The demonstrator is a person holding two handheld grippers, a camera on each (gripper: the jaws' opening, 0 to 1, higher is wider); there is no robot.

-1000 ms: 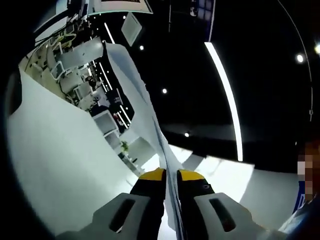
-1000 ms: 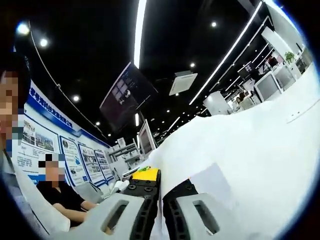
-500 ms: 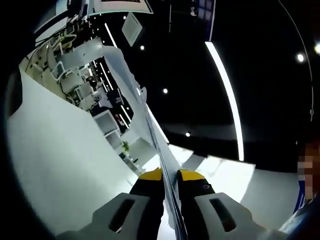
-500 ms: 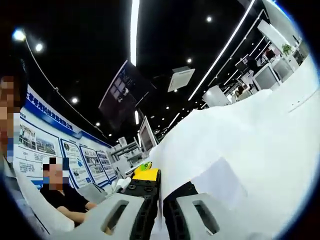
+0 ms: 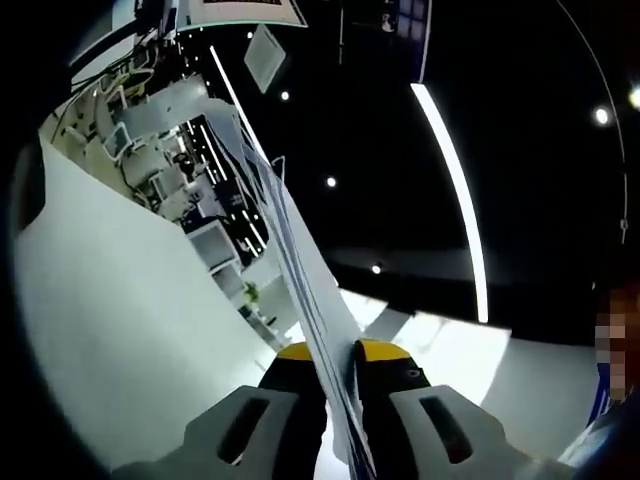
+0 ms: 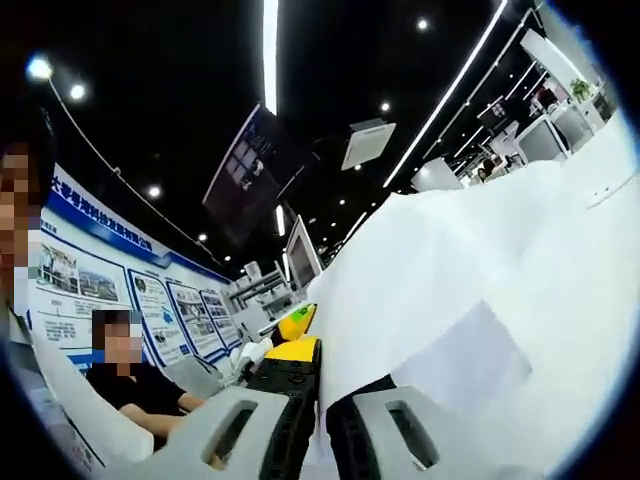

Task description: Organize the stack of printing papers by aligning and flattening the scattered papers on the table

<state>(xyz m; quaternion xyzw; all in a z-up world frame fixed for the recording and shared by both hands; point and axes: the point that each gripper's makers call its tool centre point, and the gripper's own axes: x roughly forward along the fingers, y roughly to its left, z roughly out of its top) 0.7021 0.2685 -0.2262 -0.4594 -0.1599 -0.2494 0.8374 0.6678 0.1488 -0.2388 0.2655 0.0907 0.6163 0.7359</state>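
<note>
The paper stack (image 5: 290,250) stood edge-up between my two grippers, its sheets fanned wider than a second earlier, so alignment wasn't finished. My left gripper (image 5: 335,352) clamped one end; my right gripper (image 6: 320,375) pinched the other, the white table (image 5: 120,330) beside it.

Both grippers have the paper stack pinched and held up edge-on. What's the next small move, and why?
Probably lower the stack and tap its bottom edge on the table. In the left gripper view the left gripper is shut on the paper stack, whose sheet edges fan apart above the jaws, so they are not aligned yet. The right gripper clamps the same stack, so both can bring it down together.
</note>
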